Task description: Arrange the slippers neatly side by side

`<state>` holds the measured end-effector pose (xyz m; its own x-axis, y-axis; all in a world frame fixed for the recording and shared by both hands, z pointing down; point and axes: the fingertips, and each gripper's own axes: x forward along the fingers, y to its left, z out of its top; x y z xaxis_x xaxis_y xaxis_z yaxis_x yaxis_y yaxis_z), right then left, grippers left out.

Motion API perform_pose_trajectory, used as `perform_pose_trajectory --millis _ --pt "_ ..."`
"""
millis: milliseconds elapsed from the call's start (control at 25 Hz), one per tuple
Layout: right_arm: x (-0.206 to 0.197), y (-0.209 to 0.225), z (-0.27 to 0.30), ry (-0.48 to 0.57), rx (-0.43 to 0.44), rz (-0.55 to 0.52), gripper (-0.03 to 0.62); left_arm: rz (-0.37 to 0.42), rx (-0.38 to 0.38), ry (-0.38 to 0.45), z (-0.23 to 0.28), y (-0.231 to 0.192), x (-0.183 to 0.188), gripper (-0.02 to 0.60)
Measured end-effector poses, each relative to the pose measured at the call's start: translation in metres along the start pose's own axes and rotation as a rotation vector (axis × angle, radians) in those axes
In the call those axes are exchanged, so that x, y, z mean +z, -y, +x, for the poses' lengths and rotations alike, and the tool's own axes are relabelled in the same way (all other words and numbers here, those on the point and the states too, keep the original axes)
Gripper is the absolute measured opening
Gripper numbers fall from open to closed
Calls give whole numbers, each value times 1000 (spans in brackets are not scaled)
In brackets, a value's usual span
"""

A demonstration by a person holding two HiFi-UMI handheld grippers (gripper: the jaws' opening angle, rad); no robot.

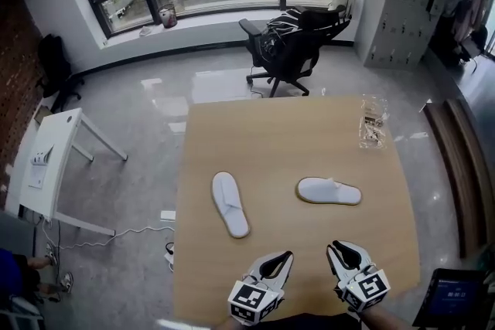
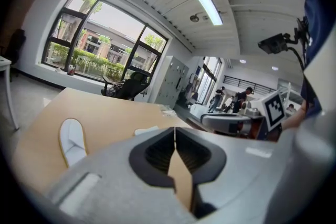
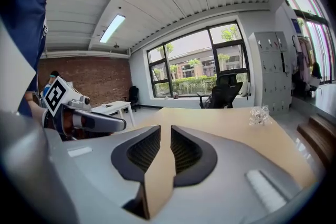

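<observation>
1. Head view: approach step, by my judgement. Two flat white slippers lie well apart on the tabletop (image 1: 286,127): left slipper (image 1: 230,203) lengthwise, right slipper (image 1: 329,191) crosswise. Left gripper (image 1: 285,257) and right gripper (image 1: 337,251) hover at the near edge.
2. Left gripper view: fingers (image 2: 155,155) clenched, empty; left slipper ahead-left.
3. Right gripper view: fingers parted, empty; slippers unseen. Next move probably calls for grasping the right slipper and turning it parallel.

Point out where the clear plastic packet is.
In the head view the clear plastic packet lies near the far right corner of the table, beyond the sideways slipper.
</observation>
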<state>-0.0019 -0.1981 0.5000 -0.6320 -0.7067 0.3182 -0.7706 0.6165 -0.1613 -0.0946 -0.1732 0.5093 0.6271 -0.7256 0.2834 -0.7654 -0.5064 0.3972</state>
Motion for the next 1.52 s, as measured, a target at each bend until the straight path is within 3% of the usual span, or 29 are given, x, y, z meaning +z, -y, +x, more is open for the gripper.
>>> perform_pose_trajectory --millis 160,400,640,800,960,1280,1520 --pt "10 32 13 14 -46 -44 69 31 57 -36 3 -17 -4 23" --pt "-2 86 43 -20 -35 -117 94 68 186 -115 14 -68 -19 63" --pt "-23 140 70 -56 -39 -280 95 85 299 -187 22 -126 -33 95" --pt "-44 166 92 -151 -30 -297 104 128 393 -276 29 -167 -56 100" --pt "-68 182 112 -233 -20 -313 118 108 457 -327 29 -201 -74 106" --pt "-95 198 132 -294 -14 -392 117 94 547 -432 21 -247 -100 135" --pt "-115 211 144 -374 29 -448 117 37 558 -459 21 -262 -111 137"
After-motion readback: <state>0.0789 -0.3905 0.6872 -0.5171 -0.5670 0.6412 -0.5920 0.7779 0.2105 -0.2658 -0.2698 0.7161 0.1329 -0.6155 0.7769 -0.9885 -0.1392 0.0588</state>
